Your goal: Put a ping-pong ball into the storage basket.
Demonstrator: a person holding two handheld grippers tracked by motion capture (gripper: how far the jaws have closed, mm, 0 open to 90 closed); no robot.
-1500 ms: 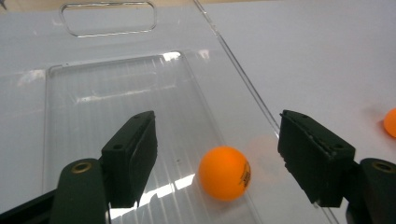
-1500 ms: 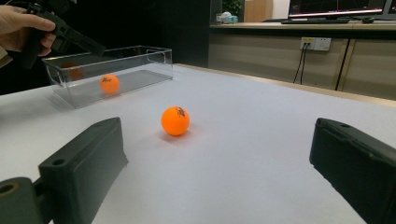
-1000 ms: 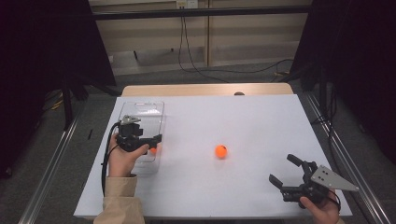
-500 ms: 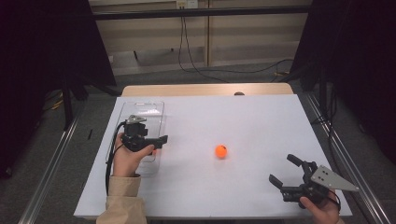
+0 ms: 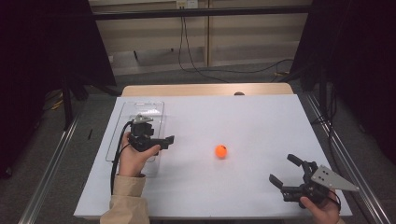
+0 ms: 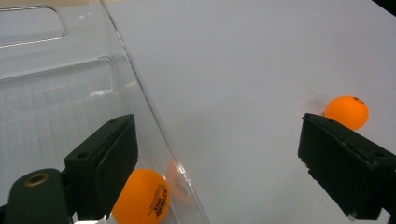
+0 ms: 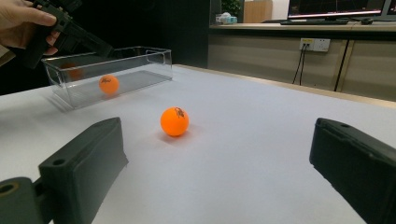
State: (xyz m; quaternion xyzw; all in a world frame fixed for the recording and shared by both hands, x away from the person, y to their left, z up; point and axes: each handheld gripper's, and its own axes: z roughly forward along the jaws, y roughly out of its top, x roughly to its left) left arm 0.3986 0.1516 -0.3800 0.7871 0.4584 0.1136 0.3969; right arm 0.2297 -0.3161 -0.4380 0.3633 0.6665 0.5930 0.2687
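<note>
Left gripper view: hand-held gripper wide open, empty

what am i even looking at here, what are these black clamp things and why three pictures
A person sits at a white table holding a hand-held gripper in each hand: the left gripper and the right gripper. One camera looks down from above; one rides on each gripper, so its own black jaws frame that picture. On the table lie a clear box and an orange ball. A second ball sits inside the box, under the left gripper, whose jaws have just been opening. Neither gripper holds anything.
</note>
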